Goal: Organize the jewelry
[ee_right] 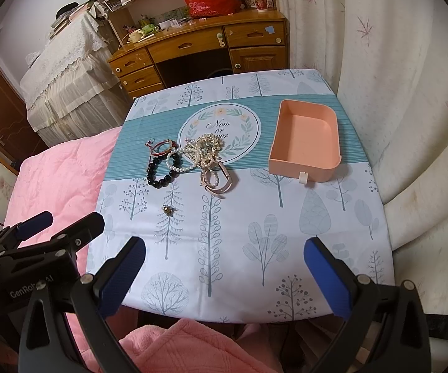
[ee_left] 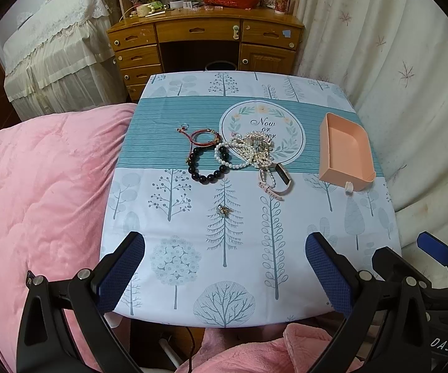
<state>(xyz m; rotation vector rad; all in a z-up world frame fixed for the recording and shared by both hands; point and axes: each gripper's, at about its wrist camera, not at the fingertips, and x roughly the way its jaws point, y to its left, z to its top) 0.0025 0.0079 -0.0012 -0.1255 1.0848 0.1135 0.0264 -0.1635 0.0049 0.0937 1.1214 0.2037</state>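
Note:
A pile of jewelry lies mid-table: a red cord bracelet (ee_left: 204, 137), a black bead bracelet (ee_left: 206, 168), a pearl bracelet (ee_left: 231, 156), tangled pearl and gold chains (ee_left: 259, 147) and a pink watch (ee_left: 278, 183). A small brooch (ee_left: 223, 210) lies alone nearer me. An empty pink tray (ee_left: 345, 152) stands at the right. In the right wrist view I see the pile (ee_right: 203, 152), the brooch (ee_right: 168, 209) and the tray (ee_right: 306, 143). My left gripper (ee_left: 225, 258) and right gripper (ee_right: 224, 259) are open and empty, above the table's near edge, well short of the jewelry.
The small table (ee_left: 193, 279) has a tree-print cloth. A pink quilted bed (ee_left: 37, 186) lies at the left, a white curtain (ee_left: 410, 62) at the right and a wooden desk (ee_left: 205, 40) behind. A pink garment (ee_right: 177, 348) is below the near edge.

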